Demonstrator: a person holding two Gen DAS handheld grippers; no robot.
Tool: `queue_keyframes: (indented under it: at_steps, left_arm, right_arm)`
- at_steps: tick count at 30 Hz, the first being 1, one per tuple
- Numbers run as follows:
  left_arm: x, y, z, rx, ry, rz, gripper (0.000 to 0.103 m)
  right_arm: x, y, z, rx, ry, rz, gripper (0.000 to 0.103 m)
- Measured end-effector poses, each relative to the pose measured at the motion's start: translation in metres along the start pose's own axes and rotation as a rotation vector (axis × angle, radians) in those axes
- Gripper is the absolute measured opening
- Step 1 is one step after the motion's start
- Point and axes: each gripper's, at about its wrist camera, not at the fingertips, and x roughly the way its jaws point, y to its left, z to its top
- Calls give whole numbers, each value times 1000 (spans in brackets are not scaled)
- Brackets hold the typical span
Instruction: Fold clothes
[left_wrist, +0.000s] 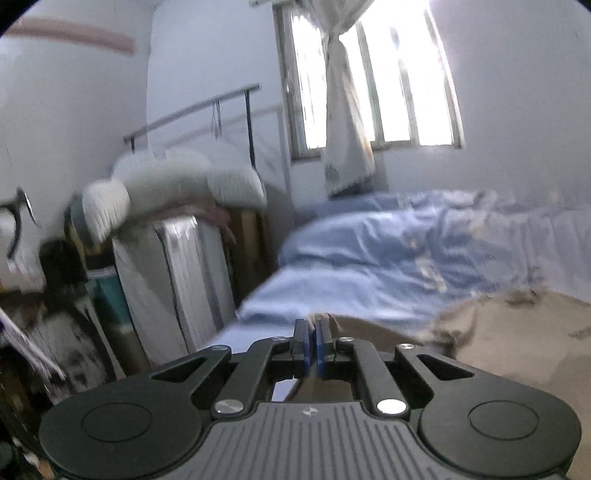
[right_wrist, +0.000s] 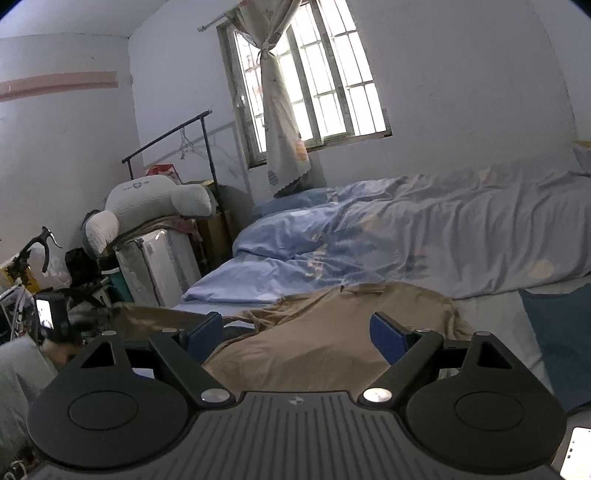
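Note:
A tan garment (right_wrist: 325, 332) lies rumpled on the bed's near side. In the left wrist view, which is blurred by motion, my left gripper (left_wrist: 313, 328) has its blue pads pressed together on an edge of the tan garment (left_wrist: 517, 332), lifted off the bed. Tan cloth also shows under the jaws. In the right wrist view a strip of the garment is pulled taut toward the left. My right gripper (right_wrist: 297, 332) hangs low over the garment's middle, jaws wide apart, with nothing pinched between its pads (right_wrist: 388, 334).
A blue quilt (right_wrist: 369, 240) is heaped across the bed under the window (right_wrist: 314, 85). Left of the bed stand a wrapped suitcase (right_wrist: 155, 262) with a plush cushion (right_wrist: 155, 199) on top, a clothes rail (right_wrist: 170, 136) and floor clutter. A darker blue patch (right_wrist: 557, 325) shows on the bed at right.

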Motion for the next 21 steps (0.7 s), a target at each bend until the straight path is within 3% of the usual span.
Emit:
queue_keyframes:
  at_steps: [5, 6, 8, 10, 12, 16, 21]
  left_arm:
    - [-14, 11, -3, -30, -111, 109, 3]
    - [-19, 13, -10, -50, -148, 103, 3]
    - [-31, -2, -28, 33, -185, 30, 3]
    - [-33, -25, -52, 111, -89, -85, 3]
    - [-37, -42, -84, 94, 27, -203, 3]
    - [-42, -66, -137, 18, 226, -339, 4]
    - [-37, -56, -168, -185, 334, -321, 10]
  right_arm:
    - [1, 1, -5, -15, 5, -27, 88]
    - [2, 2, -5, -19, 11, -31, 88]
    - [2, 2, -7, -11, 21, -13, 88]
    - [2, 2, -7, -3, 24, -5, 88]
    - [3, 5, -7, -20, 25, -7, 88]
    - [6, 7, -8, -31, 38, -3, 88]
    - [10, 10, -9, -42, 53, -8, 88]
